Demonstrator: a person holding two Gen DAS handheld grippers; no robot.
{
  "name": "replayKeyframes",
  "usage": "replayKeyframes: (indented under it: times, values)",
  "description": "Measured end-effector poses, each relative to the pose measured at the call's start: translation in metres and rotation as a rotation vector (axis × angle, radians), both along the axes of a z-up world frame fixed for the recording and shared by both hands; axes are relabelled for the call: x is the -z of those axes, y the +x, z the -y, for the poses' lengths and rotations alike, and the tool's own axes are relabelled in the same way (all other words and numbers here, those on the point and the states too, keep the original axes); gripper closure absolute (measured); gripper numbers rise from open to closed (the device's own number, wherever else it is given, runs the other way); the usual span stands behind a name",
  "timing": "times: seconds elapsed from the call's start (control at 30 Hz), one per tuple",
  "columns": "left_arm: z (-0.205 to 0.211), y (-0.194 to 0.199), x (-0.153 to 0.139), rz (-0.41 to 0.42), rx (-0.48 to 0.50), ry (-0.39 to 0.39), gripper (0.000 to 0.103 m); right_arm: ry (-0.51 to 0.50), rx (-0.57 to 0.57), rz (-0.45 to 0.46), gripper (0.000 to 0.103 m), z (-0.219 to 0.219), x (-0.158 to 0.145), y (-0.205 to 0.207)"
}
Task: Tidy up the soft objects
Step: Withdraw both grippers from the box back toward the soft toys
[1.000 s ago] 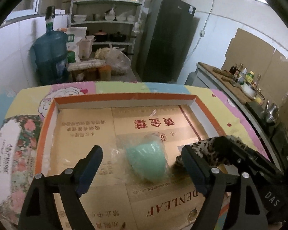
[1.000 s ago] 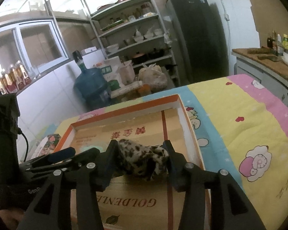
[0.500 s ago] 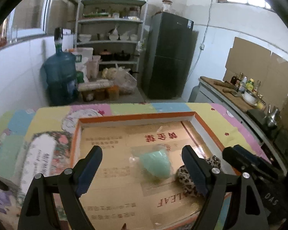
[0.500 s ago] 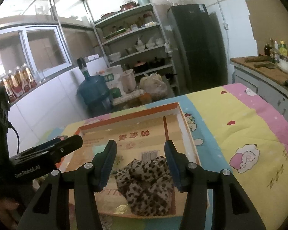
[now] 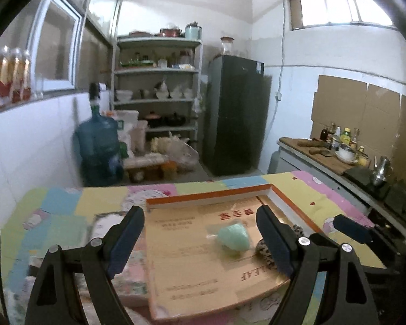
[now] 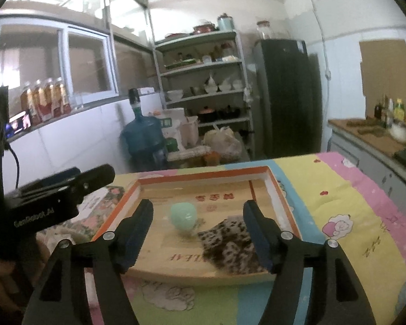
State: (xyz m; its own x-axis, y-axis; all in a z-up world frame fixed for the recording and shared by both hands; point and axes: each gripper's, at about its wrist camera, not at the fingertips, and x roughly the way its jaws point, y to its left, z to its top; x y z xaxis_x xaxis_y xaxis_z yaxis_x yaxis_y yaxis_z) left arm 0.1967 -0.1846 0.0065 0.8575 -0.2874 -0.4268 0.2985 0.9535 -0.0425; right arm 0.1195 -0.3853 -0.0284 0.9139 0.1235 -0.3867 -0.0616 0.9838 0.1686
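Note:
A shallow cardboard box (image 5: 208, 197) with an orange rim lies on the table. Inside it sits a mint-green soft object (image 5: 232, 237) wrapped in clear plastic, and a leopard-print cloth (image 5: 264, 252) lies beside it at the near right. In the right wrist view the green object (image 6: 183, 215) and the cloth (image 6: 230, 241) both rest on the box (image 6: 203, 174) floor. My left gripper (image 5: 199, 216) hangs open above the box, holding nothing. The jaws of my right gripper (image 6: 198, 208) are opening, with nothing between the pads and the cloth lying free below them. The left gripper (image 6: 94, 176) shows at the left edge.
A colourful cartoon tablecloth (image 6: 338, 216) covers the table, and a floral flat item (image 6: 102, 208) lies left of the box. Beyond the far edge stand a blue water jug (image 5: 98, 146), a shelf unit (image 5: 157, 94) and a dark fridge (image 5: 235, 113). A counter with bottles (image 5: 335, 146) runs along the right.
The right gripper let go of the leopard cloth, which now lies in the box, and its jaws spread wider. Both grippers pulled back and rose away from the box.

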Motion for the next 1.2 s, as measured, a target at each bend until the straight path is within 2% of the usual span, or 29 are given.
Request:
replayKeyframes:
  times: [0.17,0.37,0.5,0.67,0.8,1.07,1.2]
  values:
    - [-0.020,-0.025,-0.004,0.047,-0.041,0.028,0.018,0.001,-0.047,0.044,0.032,-0.031,-0.008,-0.025]
    - [-0.055,-0.047,-0.007,0.070,-0.090,0.009,0.018,-0.030,-0.092,0.089,0.032,-0.062,-0.019,-0.046]
    - [-0.078,-0.064,-0.008,0.095,-0.124,0.000,0.018,-0.051,-0.121,0.088,0.031,-0.079,-0.021,-0.054]
    - [-0.105,-0.082,-0.008,0.132,-0.178,0.021,0.018,-0.026,-0.148,0.075,0.031,-0.095,-0.018,-0.060]
    - [-0.126,-0.099,-0.008,0.135,-0.204,0.026,0.018,-0.010,-0.183,0.075,0.026,-0.113,-0.016,-0.067]
    - [-0.201,-0.136,-0.002,0.142,-0.310,-0.043,0.018,-0.005,-0.237,0.087,0.025,-0.149,-0.011,-0.086]
    - [-0.231,-0.149,0.008,0.131,-0.353,-0.052,0.018,0.003,-0.266,0.075,0.025,-0.160,-0.005,-0.089]
